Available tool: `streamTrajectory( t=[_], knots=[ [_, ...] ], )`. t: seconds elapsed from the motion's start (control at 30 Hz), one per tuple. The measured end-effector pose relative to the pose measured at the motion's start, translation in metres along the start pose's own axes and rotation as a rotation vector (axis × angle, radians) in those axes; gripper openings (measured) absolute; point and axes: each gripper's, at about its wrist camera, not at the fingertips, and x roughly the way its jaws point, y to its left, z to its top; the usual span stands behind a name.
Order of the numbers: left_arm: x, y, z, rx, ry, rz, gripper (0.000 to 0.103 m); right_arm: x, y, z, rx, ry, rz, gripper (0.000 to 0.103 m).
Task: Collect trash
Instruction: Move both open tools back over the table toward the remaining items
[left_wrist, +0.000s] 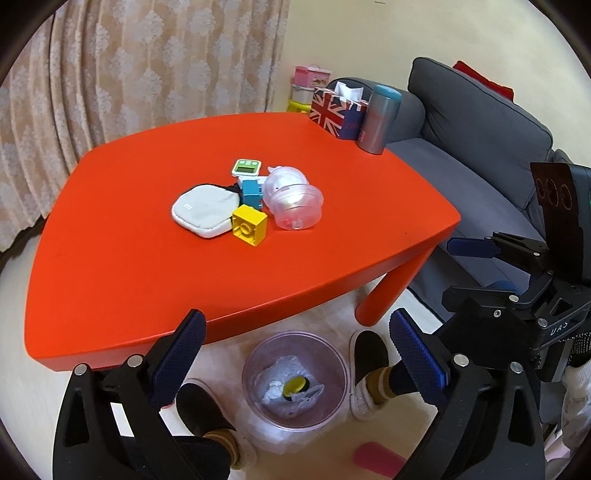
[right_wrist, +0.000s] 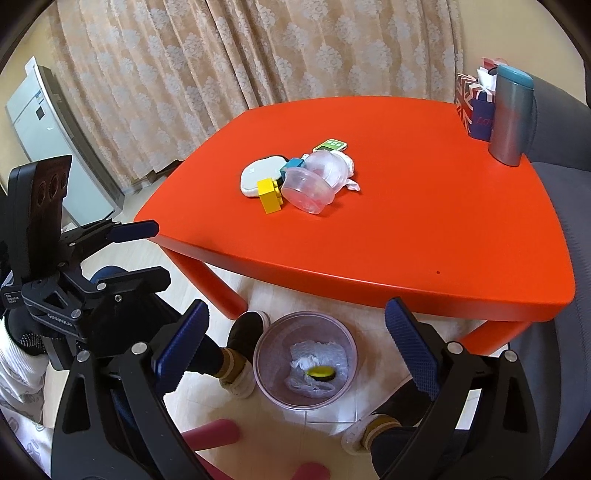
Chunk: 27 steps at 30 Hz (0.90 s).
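where table (left_wrist: 147, 295) overhangs, bin (left_wrist: 255, 354) rim hidden.

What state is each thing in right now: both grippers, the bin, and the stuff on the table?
Left gripper: open, empty.
Right gripper: open, empty.
Bin: upright on the floor, holding a plastic bag, tissue and a yellow lid.
Clear container: tipped on its side on the table.
Yellow block: on the table, beside the white pouch.
Tumbler: upright, capped.
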Motion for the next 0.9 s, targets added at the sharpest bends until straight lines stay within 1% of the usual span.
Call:
streamTrajectory(
  t=[0.47, 0.7, 0.9],
  knots=[
    [-0.012, 0.012, 0.011, -0.02, -0.018, 0.023, 0.096, 0.0, 0.003, 0.015, -0.01, -0.015, 0.003, 0.095],
    [-0.012, 0.02, 0.024, -0.024, -0.02, 0.02, 0.096, 0.013, 0.006, 0.039, -0.04, -0.003, -0.004, 0.095],
    [-0.009, 0.029, 0.037, -0.024, -0.014, 0.021, 0.096, 0.033, 0.007, 0.062, -0.07, 0.022, -0.006, 0.095]
  ],
)
